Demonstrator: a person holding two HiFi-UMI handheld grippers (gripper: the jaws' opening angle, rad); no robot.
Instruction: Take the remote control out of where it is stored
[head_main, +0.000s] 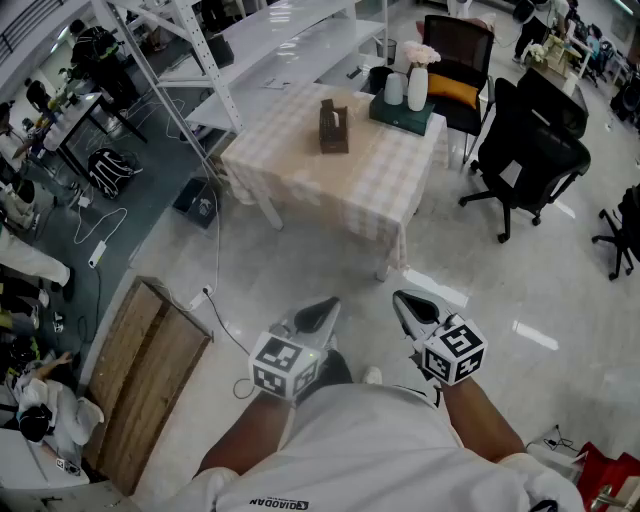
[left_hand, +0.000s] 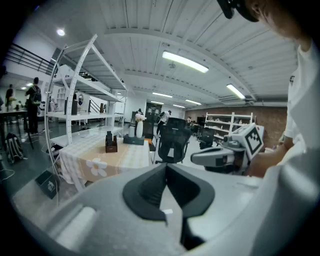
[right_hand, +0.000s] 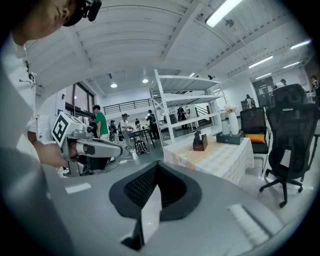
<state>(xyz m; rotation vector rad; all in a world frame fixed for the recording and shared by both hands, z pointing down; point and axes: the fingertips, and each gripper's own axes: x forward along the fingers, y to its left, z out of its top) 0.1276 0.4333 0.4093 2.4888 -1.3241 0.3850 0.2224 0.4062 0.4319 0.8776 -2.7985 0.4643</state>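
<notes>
A small brown holder box (head_main: 334, 128) stands upright on the table with the checked cloth (head_main: 300, 175), and dark slim items stick out of its top. It also shows far off in the left gripper view (left_hand: 111, 144) and the right gripper view (right_hand: 200, 142). Both grippers are held low in front of the person's body, well short of the table. My left gripper (head_main: 328, 308) has its jaws together and empty. My right gripper (head_main: 403, 298) is shut too, with nothing between its pads. Each gripper shows in the other's view: the right one (left_hand: 200, 159), the left one (right_hand: 117, 149).
A dark green tray with white vases (head_main: 403, 106) sits at the table's far corner. Black office chairs (head_main: 530, 150) stand to the right, one with an orange cushion (head_main: 455, 88). White shelving (head_main: 200, 60) runs behind the table. A wooden board (head_main: 145, 380) and cables lie on the floor at left.
</notes>
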